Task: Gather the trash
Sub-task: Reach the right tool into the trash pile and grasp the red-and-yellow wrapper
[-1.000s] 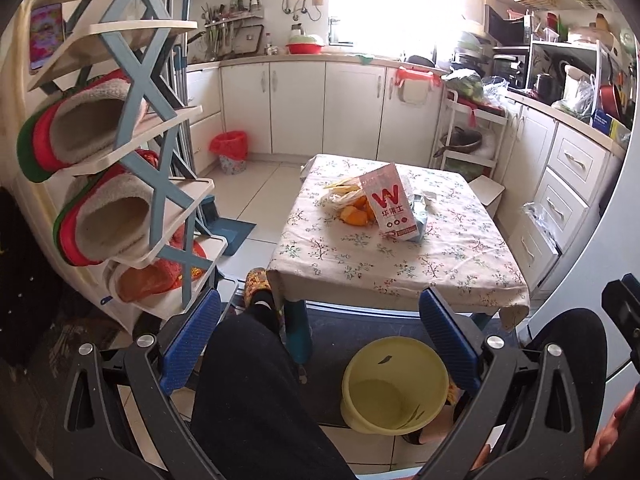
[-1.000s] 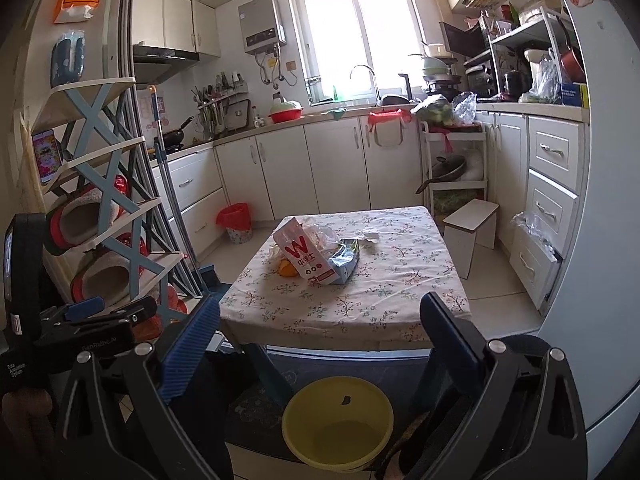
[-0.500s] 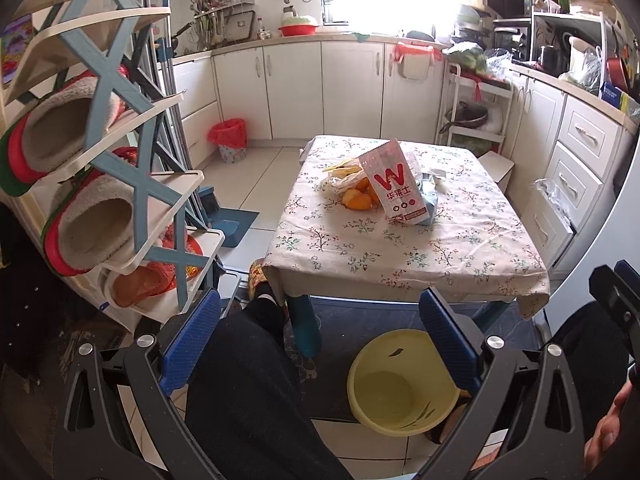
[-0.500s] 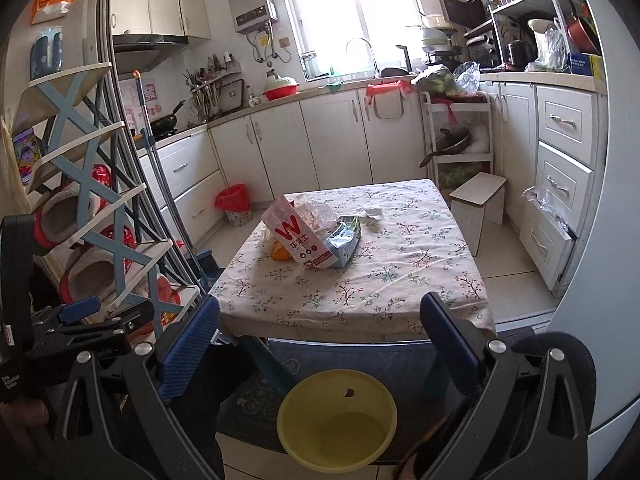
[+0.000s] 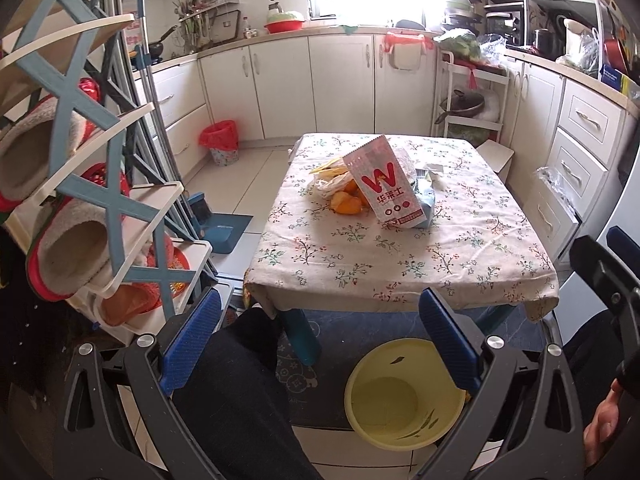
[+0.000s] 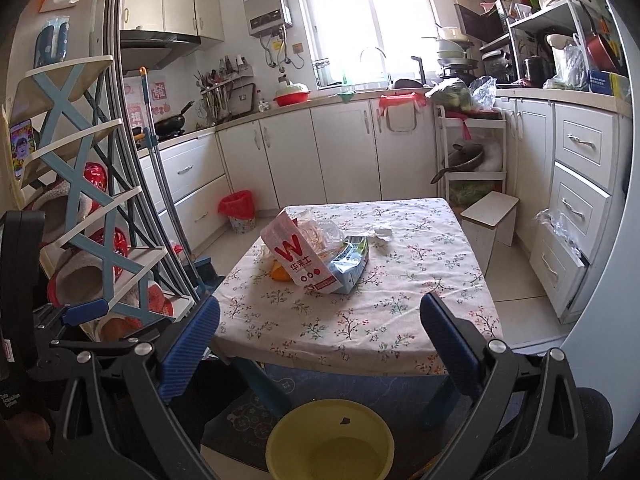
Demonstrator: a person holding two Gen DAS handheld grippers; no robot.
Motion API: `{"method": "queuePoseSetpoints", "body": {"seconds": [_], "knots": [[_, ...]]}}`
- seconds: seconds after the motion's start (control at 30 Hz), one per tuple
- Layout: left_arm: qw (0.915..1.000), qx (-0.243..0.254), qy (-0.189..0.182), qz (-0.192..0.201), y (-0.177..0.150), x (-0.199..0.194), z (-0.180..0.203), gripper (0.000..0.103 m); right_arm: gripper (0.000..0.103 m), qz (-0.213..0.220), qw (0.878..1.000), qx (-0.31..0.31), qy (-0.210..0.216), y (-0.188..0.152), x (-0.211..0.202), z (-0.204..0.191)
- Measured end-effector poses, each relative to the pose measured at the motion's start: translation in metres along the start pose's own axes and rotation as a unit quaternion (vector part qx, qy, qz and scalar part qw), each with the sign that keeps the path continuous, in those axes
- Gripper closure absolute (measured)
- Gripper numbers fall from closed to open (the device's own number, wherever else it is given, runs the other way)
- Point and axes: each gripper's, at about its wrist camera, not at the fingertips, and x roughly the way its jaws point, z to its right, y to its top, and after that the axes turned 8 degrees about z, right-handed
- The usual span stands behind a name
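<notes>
- A white paper bag [image 5: 386, 184] printed with a red "W" is seen leaning tilted near the middle of the floral-clothed table [image 5: 400, 256] — its open, serrated top is turned away from the near edge.
- A light blue snack packet [image 6: 350, 268] lies flat, touching the bag on its right side.
- Orange peels [image 5: 347, 202] and crumpled clear plastic [image 5: 332, 182] are piled against the bag's left side.
- A yellow bin [image 5: 404, 396] stands upright on the floor, below the table's near edge — a small dark scrap is visible inside.

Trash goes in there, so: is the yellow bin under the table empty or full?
Nearly empty: the yellow bin shows its bare bottom; only a small dark scrap clings inside its wall.
</notes>
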Motion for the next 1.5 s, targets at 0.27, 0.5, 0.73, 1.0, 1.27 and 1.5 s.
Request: {"method": "queuePoseSetpoints", "body": {"seconds": [0.27, 0.5, 0.73, 1.0, 1.27, 1.5], "knots": [[0.9998, -0.011, 0.001, -0.014, 0.005, 0.028, -0.007, 0.008, 0.007, -0.001, 0.999, -0.031, 0.017, 0.003, 0.035, -0.004], [0.9992, -0.035, 0.009, -0.015, 0.014, 0.056, -0.022, 0.008, 0.007, 0.002, 0.998, -0.047, 0.039, 0.013, 0.084, -0.001], [0.9986, -0.044, 0.020, -0.021, 0.019, 0.079, -0.031, 0.008, 0.007, -0.011, 0.993, -0.095, 0.074, 0.019, 0.145, -0.012], [0.9977, -0.051, 0.027, -0.036, 0.016, 0.102, -0.039, 0.008, 0.020, -0.094, 0.979, -0.154, 0.090, 0.007, 0.236, -0.018], [0.9964, -0.057, 0.031, -0.054, 0.009, 0.121, -0.047, 0.008, 0.066, -0.154, 0.973, -0.121, 0.122, -0.009, 0.275, -0.012], [0.9967, -0.055, 0.033, -0.050, 0.014, 0.128, -0.050, 0.008, 0.100, -0.161, 0.964, -0.113, 0.177, -0.008, 0.269, -0.019]]}}
